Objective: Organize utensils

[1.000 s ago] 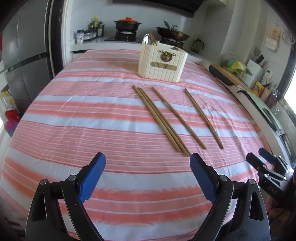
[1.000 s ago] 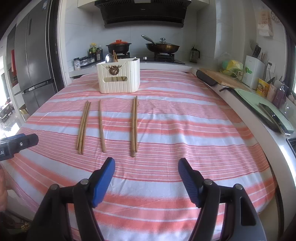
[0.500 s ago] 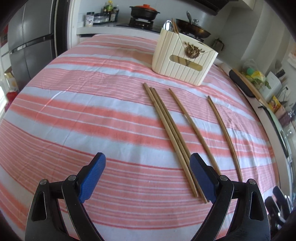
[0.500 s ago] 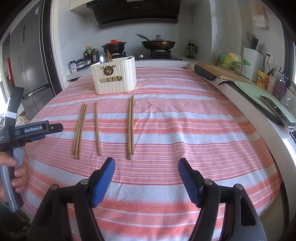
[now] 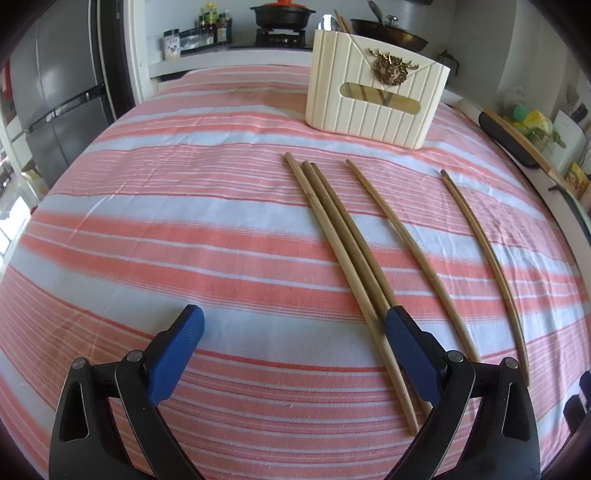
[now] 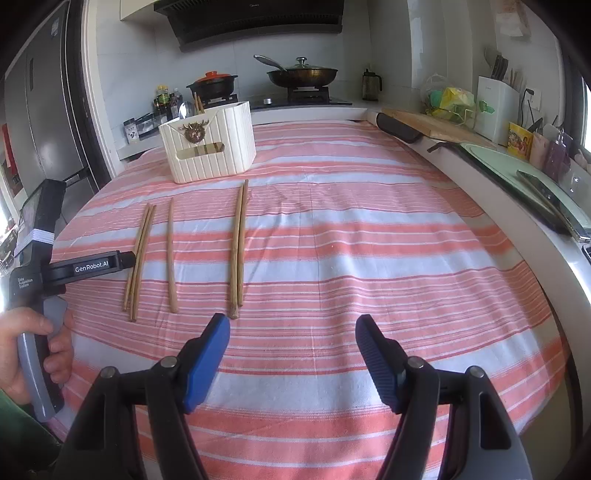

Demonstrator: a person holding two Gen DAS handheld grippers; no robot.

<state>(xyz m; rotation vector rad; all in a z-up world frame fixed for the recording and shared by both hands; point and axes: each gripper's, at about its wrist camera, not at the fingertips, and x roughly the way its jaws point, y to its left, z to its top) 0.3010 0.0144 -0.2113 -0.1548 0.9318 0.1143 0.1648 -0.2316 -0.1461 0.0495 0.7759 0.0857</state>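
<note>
Since one second ago, the left gripper [image 5: 293, 323] has advanced over the striped cloth toward the chopsticks, which now fill far more of its view; the right gripper [image 6: 292, 330] has shifted only slightly. Both grippers stand released, blue-padded jaws spread wide and holding nothing.

Left gripper: its right blue pad [image 5: 410, 350] overlaps the near ends of the bundle of three brown wooden chopsticks [image 5: 343, 236]; whether it touches them cannot be told. Right of the bundle lies a single brown wooden chopstick [image 5: 402, 236], apart from it. Farther right lies a close pair of brown wooden chopsticks [image 5: 480, 243]. All run near to far on the pink-and-white striped tabletop [image 5: 166, 221].

Right gripper: it hovers near the front of the tabletop, with the near end of the pair just beyond its left pad [image 6: 207, 354]. In this view the left gripper's black body, gripped by a hand [image 6: 33, 350], reaches in from the left edge beside the bundle.

Beyond the far ends of the chopsticks stands a cream ribbed utensil holder with a gold deer-head emblem [image 5: 376, 99], upright, with a metal spoon [image 5: 327, 23] and further chopsticks protruding from its top. Behind the tabletop, a black pot with an orange lid [image 6: 214, 83] and a lidded dark wok [image 6: 303, 74] sit on the stove.
</note>
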